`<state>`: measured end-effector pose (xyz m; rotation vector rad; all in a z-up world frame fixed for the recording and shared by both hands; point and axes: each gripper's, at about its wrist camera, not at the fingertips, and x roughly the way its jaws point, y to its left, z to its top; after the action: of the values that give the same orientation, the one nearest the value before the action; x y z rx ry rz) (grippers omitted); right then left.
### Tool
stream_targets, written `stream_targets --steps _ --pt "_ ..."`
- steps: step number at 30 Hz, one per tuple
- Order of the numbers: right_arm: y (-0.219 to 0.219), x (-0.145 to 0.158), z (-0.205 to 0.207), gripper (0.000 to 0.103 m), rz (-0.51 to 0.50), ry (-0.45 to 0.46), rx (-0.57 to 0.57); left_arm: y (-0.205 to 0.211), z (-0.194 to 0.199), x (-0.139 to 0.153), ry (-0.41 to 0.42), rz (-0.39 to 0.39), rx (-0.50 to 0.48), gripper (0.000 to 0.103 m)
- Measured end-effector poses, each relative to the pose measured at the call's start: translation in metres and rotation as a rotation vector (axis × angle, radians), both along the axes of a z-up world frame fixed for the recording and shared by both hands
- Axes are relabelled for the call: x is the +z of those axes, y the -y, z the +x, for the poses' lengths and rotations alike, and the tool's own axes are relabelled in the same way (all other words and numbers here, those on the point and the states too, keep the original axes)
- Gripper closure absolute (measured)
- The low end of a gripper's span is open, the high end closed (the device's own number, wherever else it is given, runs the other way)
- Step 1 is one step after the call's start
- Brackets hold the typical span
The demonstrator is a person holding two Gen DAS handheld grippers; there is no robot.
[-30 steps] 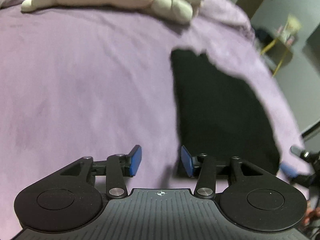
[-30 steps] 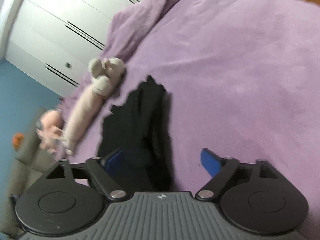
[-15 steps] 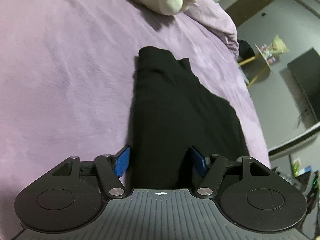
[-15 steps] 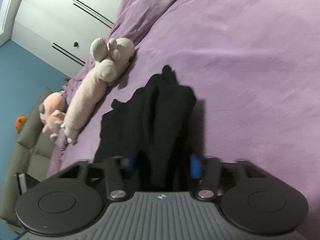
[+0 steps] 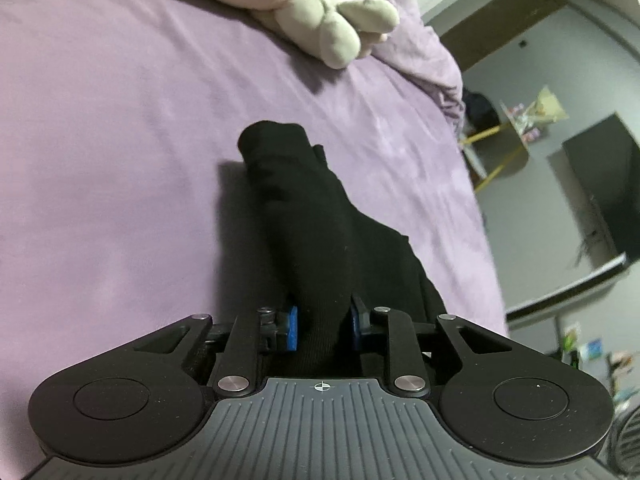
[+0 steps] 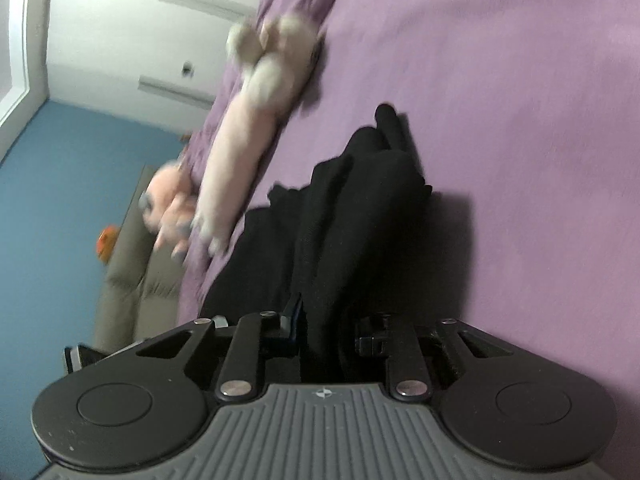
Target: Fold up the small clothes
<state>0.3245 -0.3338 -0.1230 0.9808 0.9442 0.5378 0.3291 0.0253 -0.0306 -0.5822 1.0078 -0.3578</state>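
Note:
A small black garment [image 5: 320, 232] hangs bunched over the purple bed cover [image 5: 120, 140]. My left gripper [image 5: 322, 326] is shut on its near edge, cloth pinched between the blue pads [image 5: 292, 328]. In the right wrist view the same black garment [image 6: 352, 216] is lifted and bunched, casting a shadow on the bed cover [image 6: 520, 120]. My right gripper [image 6: 326, 330] is shut on another part of its edge. The pinched corners are hidden between the jaws.
A long pink plush toy [image 5: 320, 28] lies across the far side of the bed; it also shows blurred in the right wrist view [image 6: 248, 120]. A beige sofa [image 6: 132, 280] and blue wall stand beyond the bed. A small yellow-legged table [image 5: 516, 136] stands off the bed's right side.
Both grippers moved in over the black garment's edge, shut on it and lifted it off the bed cover, so it now hangs bunched.

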Motion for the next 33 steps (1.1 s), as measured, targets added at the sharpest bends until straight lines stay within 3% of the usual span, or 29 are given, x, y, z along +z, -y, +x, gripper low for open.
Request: stream_targets --steps 3,6,7,9,10,13,18,21,23,26,28,30,33 --pt "-0.031 -0.003 -0.023 0.079 -0.026 -0.009 0.135 -0.029 -0.040 0.000 -0.030 0.101 0.005 0.074" --pt "-0.054 0.021 -0.039 0.065 -0.297 0.052 0.193 -0.052 -0.063 -0.005 -0.082 0.194 0.061 0.069" --pt "-0.057 0.036 -0.044 0.057 -0.407 0.096 0.165 -0.058 -0.069 -0.002 -0.062 0.228 0.082 0.068" --pt "-0.057 0.066 -0.053 0.054 -0.590 0.179 0.034 -0.065 -0.074 0.007 0.006 0.269 0.119 0.066" --pt "-0.059 0.079 -0.056 0.054 -0.629 0.237 -0.027 -0.065 -0.074 0.010 0.038 0.283 0.138 0.061" --pt "-0.081 0.095 -0.047 0.054 -0.596 0.284 -0.084 -0.050 -0.059 0.010 0.084 0.309 0.156 0.056" --pt "-0.156 0.057 -0.008 0.056 -0.650 0.226 0.028 0.003 -0.021 -0.011 0.190 0.486 0.119 0.052" --pt "-0.167 0.037 0.003 0.063 -0.770 0.234 -0.062 0.025 -0.002 -0.032 0.204 0.613 0.088 0.048" --pt "-0.155 0.032 0.002 0.073 -0.775 0.243 -0.127 0.032 0.007 -0.041 0.231 0.643 0.090 0.036" --pt "-0.143 0.025 0.013 0.072 -0.880 0.268 -0.184 0.029 0.019 -0.051 0.231 0.615 0.106 0.021" --pt "-0.140 0.021 0.019 0.072 -0.853 0.260 -0.182 0.022 0.026 -0.060 0.204 0.584 0.147 0.008" --pt "-0.144 0.022 0.022 0.072 -0.886 0.278 -0.169 0.014 0.025 -0.064 0.197 0.534 0.167 0.007" --pt "-0.148 0.023 0.024 0.069 -0.899 0.280 -0.162 0.012 0.020 -0.059 0.189 0.538 0.164 0.008"
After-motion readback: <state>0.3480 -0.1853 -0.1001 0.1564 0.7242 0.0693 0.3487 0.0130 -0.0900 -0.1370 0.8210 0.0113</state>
